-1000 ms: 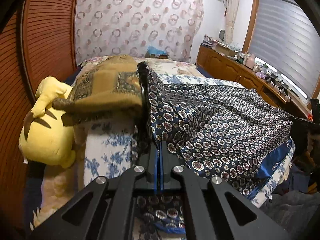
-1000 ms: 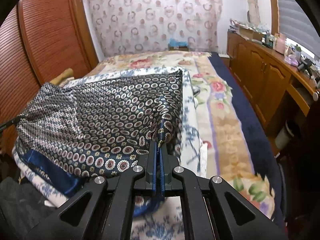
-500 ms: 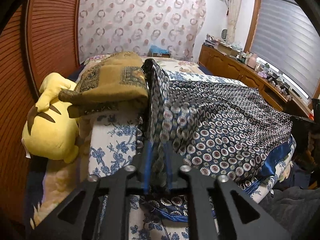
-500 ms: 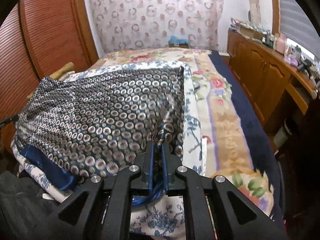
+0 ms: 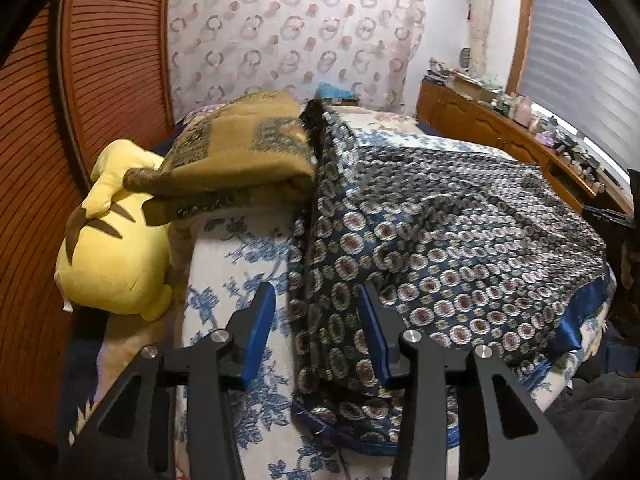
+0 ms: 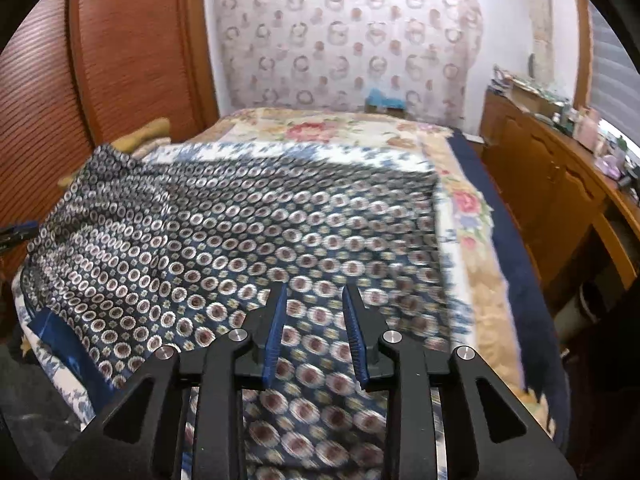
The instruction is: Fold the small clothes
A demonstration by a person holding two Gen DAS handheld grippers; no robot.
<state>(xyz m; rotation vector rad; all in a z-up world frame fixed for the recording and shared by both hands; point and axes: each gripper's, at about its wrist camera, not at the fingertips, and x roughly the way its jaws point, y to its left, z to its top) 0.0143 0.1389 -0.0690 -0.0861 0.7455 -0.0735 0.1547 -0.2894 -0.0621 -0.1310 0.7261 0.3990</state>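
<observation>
A dark blue silky garment with a ring pattern point(image 5: 440, 240) lies spread over the blue-flowered sheet on the bed; it also fills the right wrist view point(image 6: 248, 240). My left gripper point(image 5: 316, 296) is open, its blue pads on either side of the garment's left edge fold, not gripping it. My right gripper point(image 6: 314, 292) is open just above the garment's near right part, holding nothing. A solid blue hem point(image 5: 576, 312) shows at the garment's near edge.
A folded brown blanket point(image 5: 240, 152) and a yellow plush toy point(image 5: 112, 248) lie at the bed's left by the wooden sliding door point(image 5: 100, 80). A wooden sideboard with clutter point(image 6: 560, 160) runs along the right. A flowered quilt point(image 6: 460, 200) covers the far bed.
Both grippers were shut on the garment's edges; both have opened and let go. The cloth has dropped flat onto the bed.
</observation>
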